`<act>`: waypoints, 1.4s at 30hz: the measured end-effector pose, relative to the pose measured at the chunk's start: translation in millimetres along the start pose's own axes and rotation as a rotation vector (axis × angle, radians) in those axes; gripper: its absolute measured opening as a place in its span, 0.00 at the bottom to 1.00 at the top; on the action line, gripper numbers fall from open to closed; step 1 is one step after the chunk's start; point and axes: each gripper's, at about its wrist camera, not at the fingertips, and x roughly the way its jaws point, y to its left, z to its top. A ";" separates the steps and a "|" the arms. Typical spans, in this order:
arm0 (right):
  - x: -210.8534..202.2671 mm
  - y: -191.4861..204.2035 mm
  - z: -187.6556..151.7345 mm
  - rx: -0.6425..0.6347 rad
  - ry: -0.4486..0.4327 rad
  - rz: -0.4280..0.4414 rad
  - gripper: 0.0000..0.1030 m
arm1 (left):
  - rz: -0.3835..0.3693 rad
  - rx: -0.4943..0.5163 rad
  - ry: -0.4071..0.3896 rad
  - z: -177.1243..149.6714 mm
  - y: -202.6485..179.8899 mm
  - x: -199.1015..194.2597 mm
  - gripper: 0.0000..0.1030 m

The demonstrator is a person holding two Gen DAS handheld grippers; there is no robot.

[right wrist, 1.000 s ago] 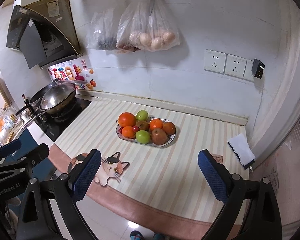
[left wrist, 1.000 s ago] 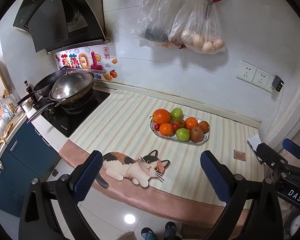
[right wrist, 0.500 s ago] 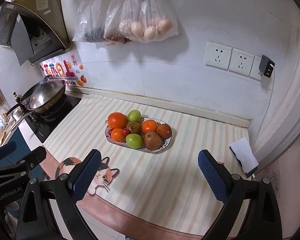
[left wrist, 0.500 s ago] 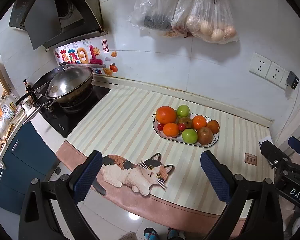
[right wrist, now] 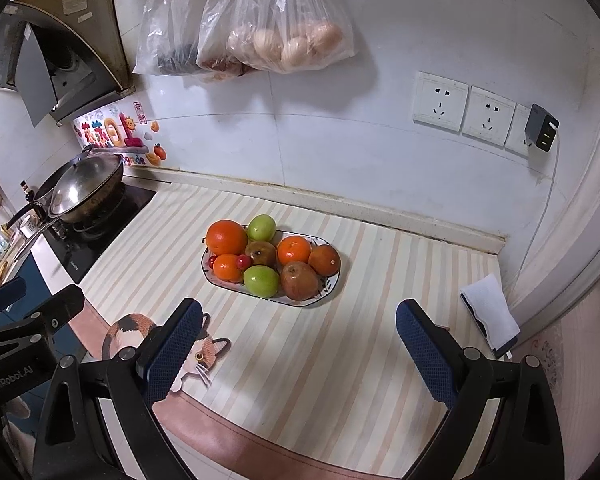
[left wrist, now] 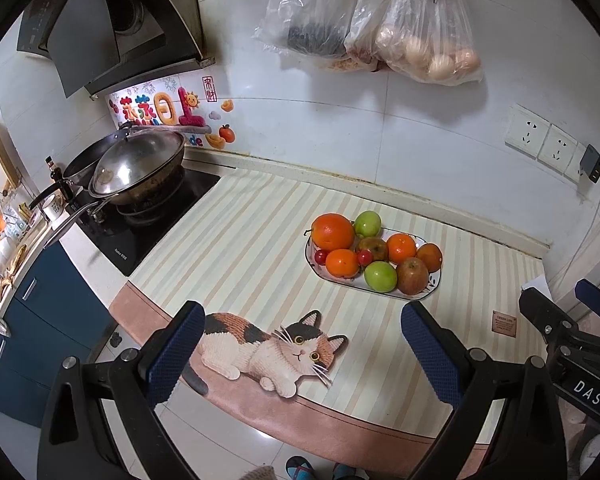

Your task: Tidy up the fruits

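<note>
Item 1, nearest: your left gripper (left wrist: 300, 346), lower frame of the left wrist view. Pads spread wide, nothing between them. Over the last second it has drawn closer to the counter and tipped down; the fruit has slid from mid-frame toward centre right and grown larger.

Item 2: your right gripper (right wrist: 298, 342), lower frame of the right wrist view. Jaws equally wide, holding nothing. It too has advanced; the plate now sits at frame centre, just above the gap between the pads.

Item 3: striped mat (right wrist: 340, 360) with a cat print (left wrist: 276, 348), lower centre. The right gripper's left pad covers part of the cat in the right wrist view.

Item 4, task item: oval plate (right wrist: 332, 286) of fruits (right wrist: 272, 260), mid-frame on the mat. All fruit lies on the plate, none loose on the mat. Nothing on it has shifted; only the cameras moved. That suits either an approach to sort the pile or a sorted plate being looked over.

Item 5, far: wok (left wrist: 136, 172) on the hob, upper left; hanging bags (right wrist: 276, 24) on the wall, top centre.

Hard to read: the small red fruits between the oranges are too small to name; plate bottom hidden beneath the pile; dark bag contents unclear; white folded item (right wrist: 488, 312) at right edge, unidentified.
</note>
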 end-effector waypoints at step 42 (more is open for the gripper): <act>-12.4 4.5 -10.4 0.017 -0.014 -0.004 0.97 | 0.003 -0.001 -0.009 -2.0 -10.3 -3.1 0.98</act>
